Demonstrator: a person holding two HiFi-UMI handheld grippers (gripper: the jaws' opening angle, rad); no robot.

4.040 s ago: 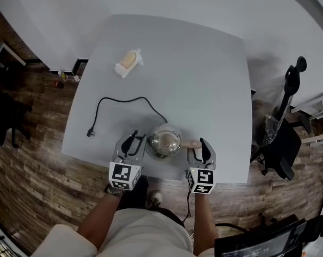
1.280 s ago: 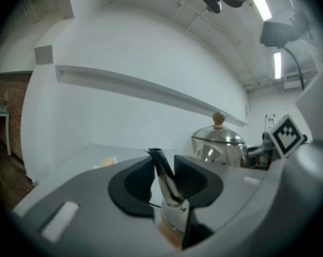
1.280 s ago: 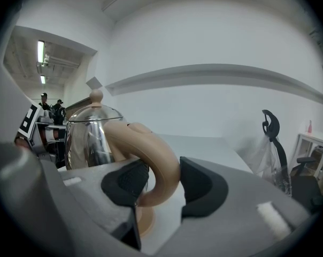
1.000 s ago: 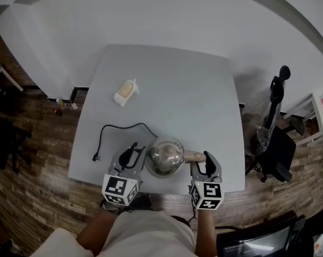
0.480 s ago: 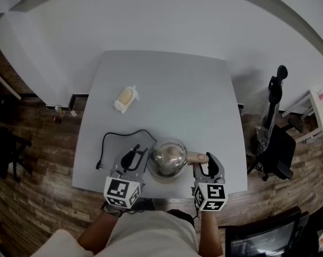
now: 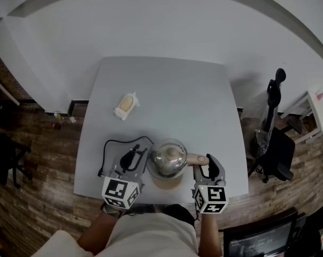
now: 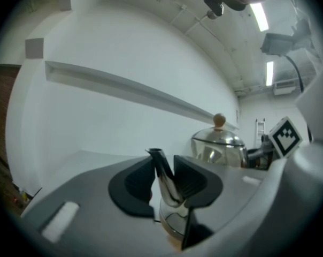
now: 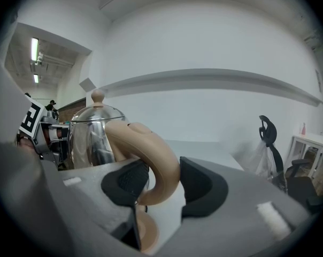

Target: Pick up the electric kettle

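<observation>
The electric kettle (image 6: 167,157), polished steel with a tan knob and a tan handle, hangs just above its round tan base (image 6: 168,183) near the table's front edge. My left gripper (image 6: 136,153) is shut on the spout (image 7: 164,178), which stands between its two black pads. My right gripper (image 6: 206,162) is shut on the curved tan handle (image 8: 151,165). The steel body (image 8: 94,133) rises to the left of the right gripper (image 8: 160,183) and to the right of the left gripper (image 7: 167,176). Part of the base (image 8: 145,234) shows below the handle.
A black power cord (image 6: 116,142) runs left from the base to a plug (image 6: 101,171) on the grey table (image 6: 167,90). A small cream and white object (image 6: 125,105) lies at the table's left. An upright black appliance (image 6: 274,98) and a chair stand right of the table.
Both grippers have risen a little with the kettle between them. The kettle has come up off its tan base, which now shows below it.
</observation>
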